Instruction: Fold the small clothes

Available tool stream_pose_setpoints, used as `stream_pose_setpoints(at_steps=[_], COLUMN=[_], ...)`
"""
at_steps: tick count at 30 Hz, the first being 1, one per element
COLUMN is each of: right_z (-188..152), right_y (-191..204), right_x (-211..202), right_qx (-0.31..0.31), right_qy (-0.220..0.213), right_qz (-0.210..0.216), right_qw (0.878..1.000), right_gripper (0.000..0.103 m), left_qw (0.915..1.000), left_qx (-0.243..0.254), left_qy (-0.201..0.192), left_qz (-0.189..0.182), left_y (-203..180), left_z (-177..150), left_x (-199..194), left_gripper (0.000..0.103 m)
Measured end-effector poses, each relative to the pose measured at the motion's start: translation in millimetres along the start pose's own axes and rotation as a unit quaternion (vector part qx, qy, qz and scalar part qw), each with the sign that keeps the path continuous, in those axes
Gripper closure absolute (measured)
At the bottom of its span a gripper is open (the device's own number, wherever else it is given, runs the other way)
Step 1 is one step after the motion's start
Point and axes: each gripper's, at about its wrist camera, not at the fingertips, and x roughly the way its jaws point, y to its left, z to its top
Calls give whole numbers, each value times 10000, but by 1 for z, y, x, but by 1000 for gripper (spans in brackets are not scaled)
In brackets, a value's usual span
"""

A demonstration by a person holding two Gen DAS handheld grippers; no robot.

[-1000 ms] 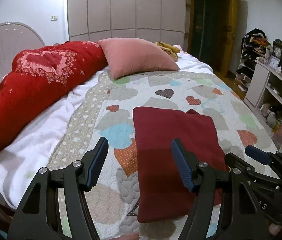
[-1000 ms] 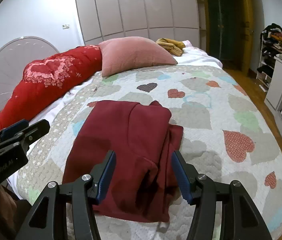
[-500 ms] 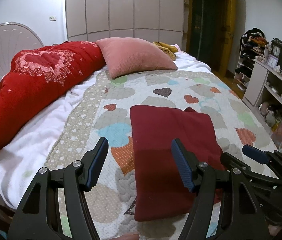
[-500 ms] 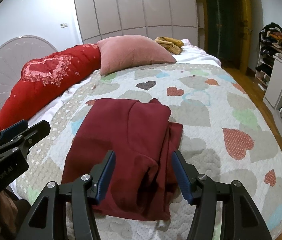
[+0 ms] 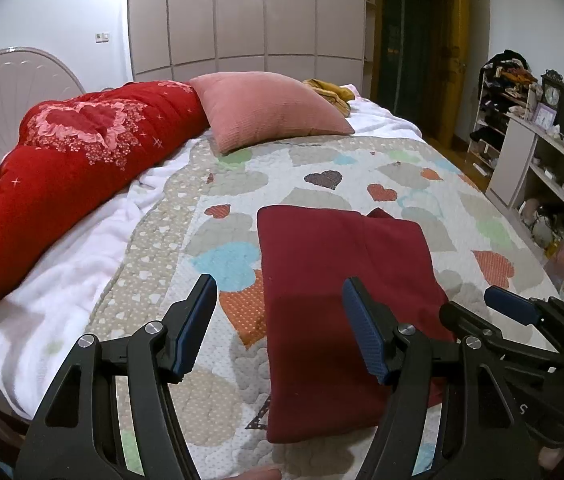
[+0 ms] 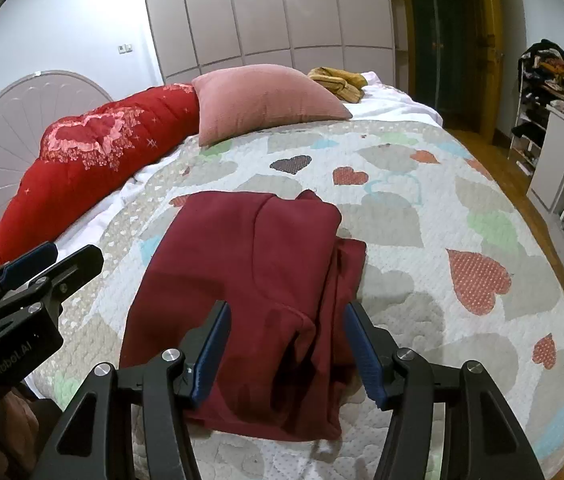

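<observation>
in the left wrist view the left gripper [image 5: 280,328] fills the bottom of the frame, jaws spread apart with nothing between the blue pads, hanging above the near left corner of the dark red garment [image 5: 341,300]. at the lower right of that frame the right gripper [image 5: 477,312] pokes in, and in its own view the right gripper [image 6: 285,350] sits bottom centre, jaws likewise released and gripping nothing, over the near edge of the dark red garment [image 6: 250,272]. the garment lies folded in a rough rectangle on the heart-patterned quilt [image 6: 421,240], mid frame, with looser layers bunched along its right side. compared with a second ago almost nothing differs: both grippers hold the same spread and the cloth keeps the same shape, sliding only slightly in frame. further up sit the pink pillow [image 5: 266,108] and, at the left, the red duvet [image 5: 62,168]; a yellow cloth [image 6: 337,80] lies behind the pillow, then the wardrobe [image 5: 242,12] at the top.
</observation>
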Motion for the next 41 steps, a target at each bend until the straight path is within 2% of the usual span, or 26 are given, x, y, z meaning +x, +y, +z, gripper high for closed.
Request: stream_pose_setpoints(at_steps=[35,41], right_z=[2,-1], right_y=[3,-2], right_x=[28,38], right_qx=[9,37], right_qy=[238,317], right_qz=[59,83], right_qw=[9997,9995], right_gripper=[46,46], left_qw=[9998,9997], left_qx=[37,75], left_qy=[209,210], left_qz=[5,-90], left_y=[2,4], left_z=[-5,-6], left_x=[32,41], left_gripper=[37,37])
